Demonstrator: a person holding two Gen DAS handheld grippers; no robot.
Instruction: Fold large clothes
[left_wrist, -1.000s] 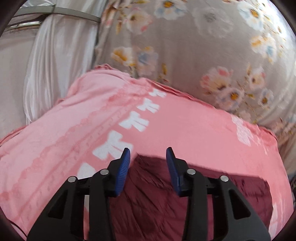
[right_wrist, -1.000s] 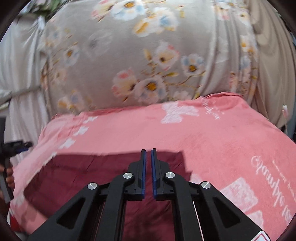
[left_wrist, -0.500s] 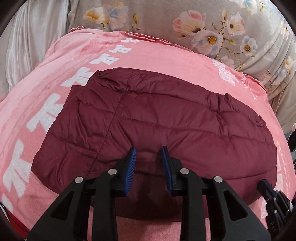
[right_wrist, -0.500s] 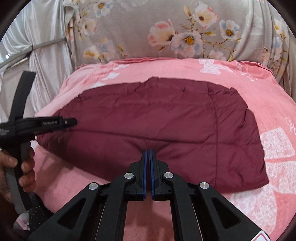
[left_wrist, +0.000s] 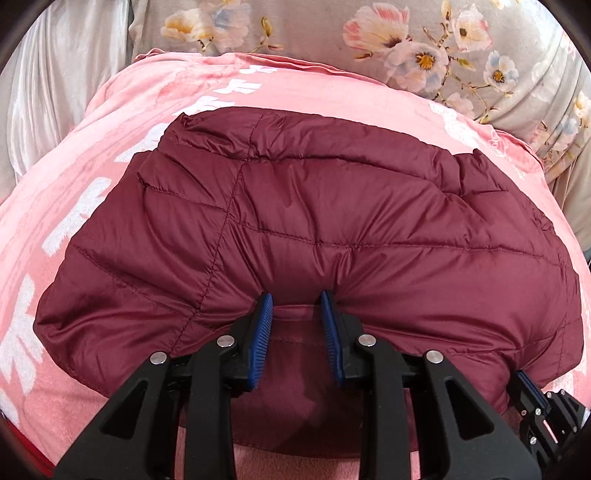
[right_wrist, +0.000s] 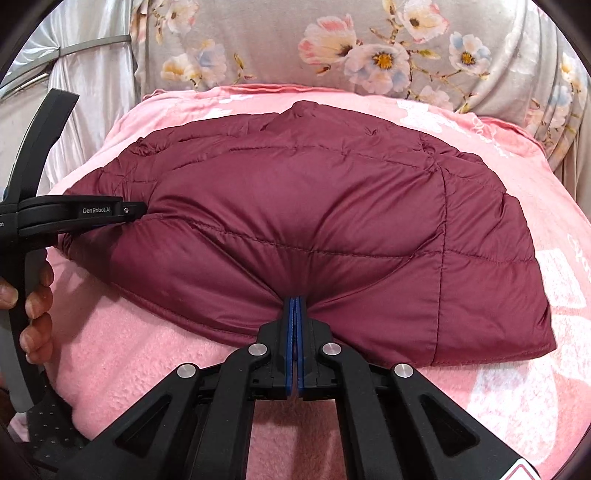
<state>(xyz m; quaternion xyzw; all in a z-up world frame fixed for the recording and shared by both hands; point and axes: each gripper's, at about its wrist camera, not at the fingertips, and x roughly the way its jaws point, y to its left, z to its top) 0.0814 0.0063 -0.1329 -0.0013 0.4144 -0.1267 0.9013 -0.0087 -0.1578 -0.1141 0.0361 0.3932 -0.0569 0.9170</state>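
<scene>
Both views are bright, evenly lit and sharp, without motion blur. Soft sheen runs along the quilted ridges of the maroon jacket (left_wrist: 332, 206), and stronger glare sits on the satin curtain (right_wrist: 92, 92) up-left of it. Fisheye bowing bends everything around the jacket; dark vignette fills the corners.

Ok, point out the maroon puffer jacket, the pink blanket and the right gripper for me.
maroon puffer jacket (right_wrist: 314, 221), right wrist view, middle quilted panel.
pink blanket (left_wrist: 129, 122), left wrist view, bare far-left part.
right gripper (right_wrist: 294, 306), right wrist view, between shut tips pinching the jacket's near edge.
</scene>
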